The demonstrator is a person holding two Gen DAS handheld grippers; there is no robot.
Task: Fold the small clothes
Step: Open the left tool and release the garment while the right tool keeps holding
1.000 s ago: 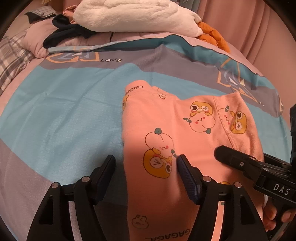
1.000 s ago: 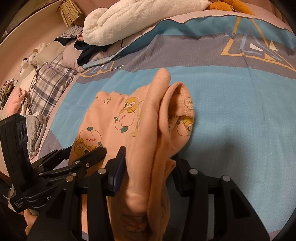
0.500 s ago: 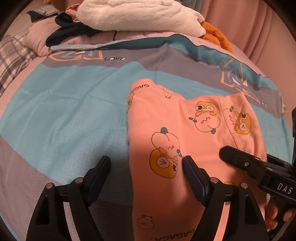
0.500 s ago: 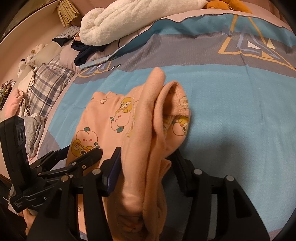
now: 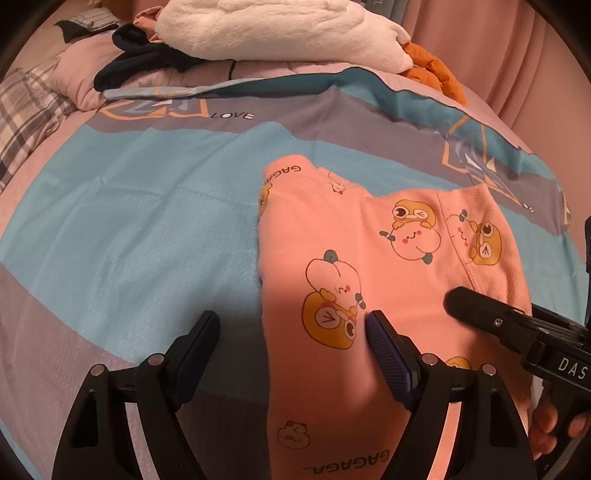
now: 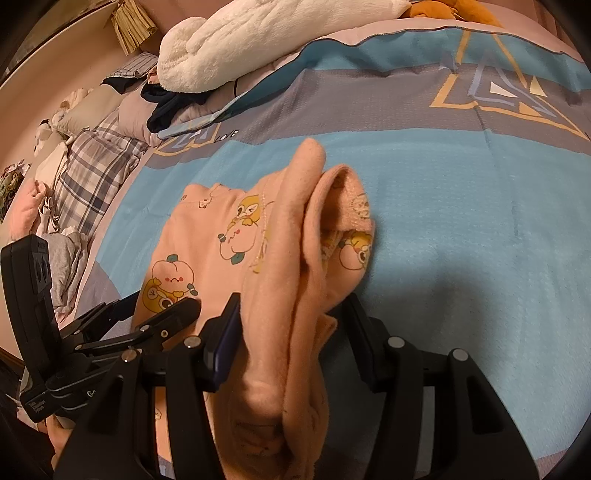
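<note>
Pink fleecy cloth, printed with cartoon peaches and yellow birds, makes up the small garment (image 5: 354,280) lying on the blue and grey bedspread (image 5: 129,240). Compared with a second ago, the left gripper (image 5: 291,332) has spread its fingers wider; they now stand well apart, one finger over bare bedspread, the ribbed dark-blue pad (image 5: 388,354) of the other over the garment, nothing pinched between them. The right gripper (image 6: 291,332) has also widened since then, yet a bunched, rumpled fold of the garment (image 6: 291,295) still fills the gap between its fingers; the left pad touches the cloth, but whether the fingers still press it I cannot tell. The hands themselves have barely shifted.

The garment's left part lies flat and smooth, with a stitched seam near its right edge. Its fabric looks soft and napped. At the head of the bed sit a fluffy white blanket (image 5: 273,29), a dark garment (image 5: 140,59), something orange (image 5: 432,70) and a plaid pillow (image 6: 92,173).
</note>
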